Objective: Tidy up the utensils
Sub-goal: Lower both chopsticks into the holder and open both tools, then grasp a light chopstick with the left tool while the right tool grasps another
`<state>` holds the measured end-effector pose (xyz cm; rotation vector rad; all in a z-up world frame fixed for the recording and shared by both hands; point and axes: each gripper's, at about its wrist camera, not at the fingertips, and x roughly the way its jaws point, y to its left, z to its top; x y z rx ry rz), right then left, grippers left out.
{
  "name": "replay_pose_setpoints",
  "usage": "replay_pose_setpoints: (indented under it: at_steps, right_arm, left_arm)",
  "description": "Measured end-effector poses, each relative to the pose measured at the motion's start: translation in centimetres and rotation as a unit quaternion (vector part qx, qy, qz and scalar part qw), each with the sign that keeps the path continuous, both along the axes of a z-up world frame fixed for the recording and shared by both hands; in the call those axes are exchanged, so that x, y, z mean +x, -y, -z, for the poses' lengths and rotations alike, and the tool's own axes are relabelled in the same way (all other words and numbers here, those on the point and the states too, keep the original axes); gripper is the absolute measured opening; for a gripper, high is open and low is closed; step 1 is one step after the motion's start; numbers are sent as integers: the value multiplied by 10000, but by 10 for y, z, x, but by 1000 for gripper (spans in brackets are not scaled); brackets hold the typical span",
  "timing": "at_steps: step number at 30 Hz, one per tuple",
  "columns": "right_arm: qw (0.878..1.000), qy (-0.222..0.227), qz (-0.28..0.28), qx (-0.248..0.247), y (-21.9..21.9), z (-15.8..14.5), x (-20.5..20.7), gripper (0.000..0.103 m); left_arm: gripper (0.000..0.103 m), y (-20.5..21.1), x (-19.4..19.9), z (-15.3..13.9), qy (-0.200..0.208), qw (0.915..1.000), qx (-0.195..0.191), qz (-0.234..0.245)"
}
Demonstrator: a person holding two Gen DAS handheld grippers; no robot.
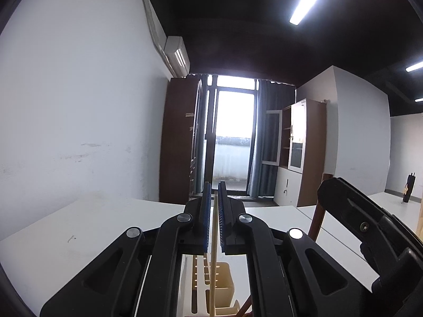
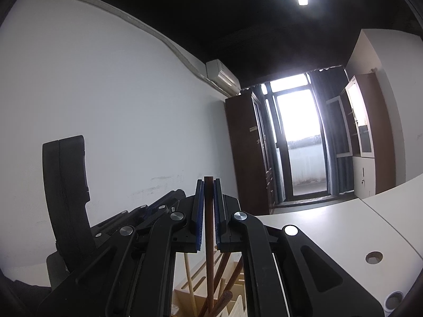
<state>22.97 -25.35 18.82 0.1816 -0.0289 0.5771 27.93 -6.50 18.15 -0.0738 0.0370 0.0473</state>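
In the left wrist view, the left gripper (image 1: 214, 192) points level toward a bright glass door (image 1: 232, 137) at the far end of the room. Its two blue pads (image 1: 207, 219) are clenched on one pale stick (image 1: 213, 253), which stands upright between them and goes down into a beige holder (image 1: 224, 277) under the gripper. The holder has rows of slots in its wall, and one dark stick (image 1: 244, 307) leans at its right side. The holder stands on a white table (image 1: 87, 227); the left part of the table is bare as far as the white wall (image 1: 79, 105). At the right, the body of the other gripper (image 1: 370, 227) is near, so the room on that side is narrow. One chair back (image 1: 318, 211) shows behind the table edge.

In the right wrist view, the right gripper (image 2: 208, 192) also points level, and its jaws grasp one dark brown stick (image 2: 208, 227) that is upright, with its top end a little above the fingertips. Below, the holder (image 2: 185, 290) shows with one pale stick (image 2: 190, 282) in it and some brown sticks (image 2: 224, 272) leaning; I count about four, but they overlap and I cannot tell exactly. The left gripper (image 2: 158, 207) is just beside, on the left. To the right, the table (image 2: 330, 227) is open up to its edge, with one round hole (image 2: 374, 257) in the top. One air conditioner (image 2: 223, 76) hangs high on the wall, and two cabinets stand beside the door.
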Motion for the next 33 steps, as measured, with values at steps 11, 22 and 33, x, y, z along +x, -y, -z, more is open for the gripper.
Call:
replay_pose_setpoints:
  at_steps: [11, 22, 33]
  right_arm:
    - [9993, -20, 115, 354, 22, -16, -24, 36]
    - [9916, -1107, 470, 473, 58, 12, -58, 83]
    - [9126, -3701, -129, -1731, -17, 163, -45, 83]
  left_arm:
    - [47, -14, -23, -20, -110, 9994, -243, 242]
    - [97, -54, -87, 2, -1181, 9917, -242, 448]
    - [94, -52, -48, 146, -3239, 9448, 210, 453]
